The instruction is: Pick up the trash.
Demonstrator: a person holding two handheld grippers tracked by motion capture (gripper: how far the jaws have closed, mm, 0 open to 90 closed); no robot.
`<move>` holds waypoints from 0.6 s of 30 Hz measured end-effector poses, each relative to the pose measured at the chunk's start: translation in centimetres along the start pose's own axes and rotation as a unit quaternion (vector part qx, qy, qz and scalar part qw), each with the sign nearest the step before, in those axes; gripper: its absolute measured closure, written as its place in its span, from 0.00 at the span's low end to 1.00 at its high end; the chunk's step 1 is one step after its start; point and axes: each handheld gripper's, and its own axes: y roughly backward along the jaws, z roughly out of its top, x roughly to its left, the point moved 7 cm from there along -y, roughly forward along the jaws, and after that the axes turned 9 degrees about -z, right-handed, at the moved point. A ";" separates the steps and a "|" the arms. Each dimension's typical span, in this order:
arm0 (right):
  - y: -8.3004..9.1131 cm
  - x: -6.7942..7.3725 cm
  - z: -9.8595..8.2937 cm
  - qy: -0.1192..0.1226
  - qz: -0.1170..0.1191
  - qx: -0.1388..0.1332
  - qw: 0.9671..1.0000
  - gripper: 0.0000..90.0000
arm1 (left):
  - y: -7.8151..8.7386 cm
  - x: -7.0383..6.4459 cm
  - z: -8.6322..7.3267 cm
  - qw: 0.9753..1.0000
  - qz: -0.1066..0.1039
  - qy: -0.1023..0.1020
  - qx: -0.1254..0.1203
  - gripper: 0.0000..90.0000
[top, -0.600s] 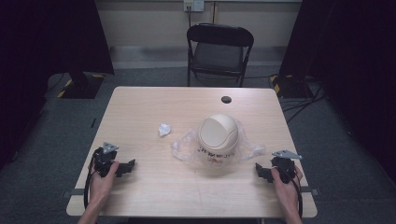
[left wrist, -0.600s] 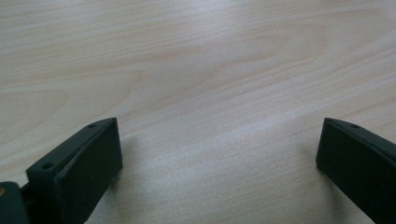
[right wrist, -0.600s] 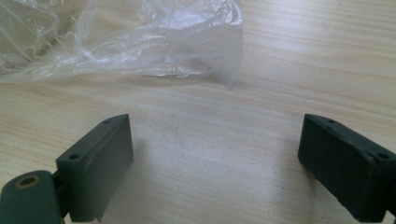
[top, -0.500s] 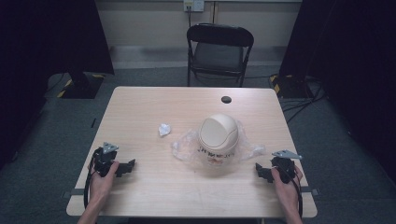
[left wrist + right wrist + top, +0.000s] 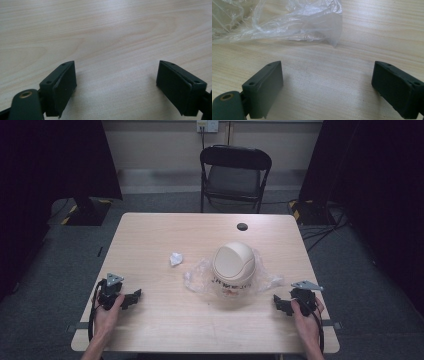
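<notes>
A small beige bin with a domed swing lid (image 5: 233,268) stands on the wooden table (image 5: 150,240), right of centre. A clear plastic bag (image 5: 196,279) spreads out from under it; its edge (image 5: 287,27) lies just beyond my right gripper's jaws. A crumpled white paper ball (image 5: 175,258) rests left of the bin. My left gripper (image 5: 131,298) sits near the front left edge, open, with bare wood between its jaws (image 5: 116,82). My right gripper (image 5: 279,304) rests at the front right, open and holding nothing (image 5: 327,85).
A small black round cap (image 5: 242,226) lies toward the table's far side. A black folding chair (image 5: 235,175) stands behind the far edge. Cables run over the floor at the right (image 5: 325,227).
</notes>
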 end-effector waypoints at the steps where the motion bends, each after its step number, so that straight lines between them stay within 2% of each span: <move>1: 0.0 0.0 0.0 0.000 0.000 0.000 1.000 0.11 | 0.1 -0.1 0.0 1.000 -0.002 -0.002 0.004 0.17; 2: 0.0 0.0 0.0 0.000 0.000 0.000 1.000 0.11 | 0.1 -0.3 0.0 1.000 -0.006 -0.005 0.004 0.18; 3: 0.0 0.0 0.0 0.000 0.000 0.000 1.000 0.11 | 0.3 -0.9 0.3 0.999 -0.007 -0.034 0.008 0.18; 4: 0.0 0.0 0.0 0.000 0.000 0.000 1.000 0.11 | 0.3 -0.9 0.3 0.999 -0.007 -0.034 0.008 0.19; 5: 0.0 0.0 0.0 0.000 0.000 0.000 1.000 0.11 | 0.4 -1.4 0.6 0.999 -0.022 -0.040 0.006 0.19; 7: 0.0 0.0 0.0 0.000 0.001 0.000 1.000 0.10 | 0.5 -2.2 0.9 0.999 -0.039 -0.038 -0.001 0.20; 9: 0.0 0.0 0.0 0.001 0.001 0.000 1.000 0.11 | 0.7 -2.7 1.2 0.998 -0.046 -0.045 -0.006 0.20; 10: 0.0 0.0 0.0 0.001 0.001 0.000 1.000 0.10 | 0.8 -3.1 1.5 0.997 -0.059 -0.041 -0.016 0.20; 12: 0.0 0.0 0.0 0.001 0.002 0.000 1.000 0.10 | 0.9 -3.5 2.0 0.997 -0.068 -0.037 -0.025 0.20; 14: 0.0 0.0 0.0 0.003 0.003 -0.001 1.000 0.10 | 1.1 -4.1 2.6 0.995 -0.084 -0.035 -0.041 0.20; 16: 0.0 0.0 0.0 0.003 0.003 0.000 1.000 0.10 | 1.2 -4.8 3.0 0.994 -0.099 -0.030 -0.043 0.20; 18: 0.0 0.0 0.0 0.003 0.003 0.000 1.000 0.10 | 1.2 -5.8 3.4 0.991 -0.119 -0.033 -0.046 0.20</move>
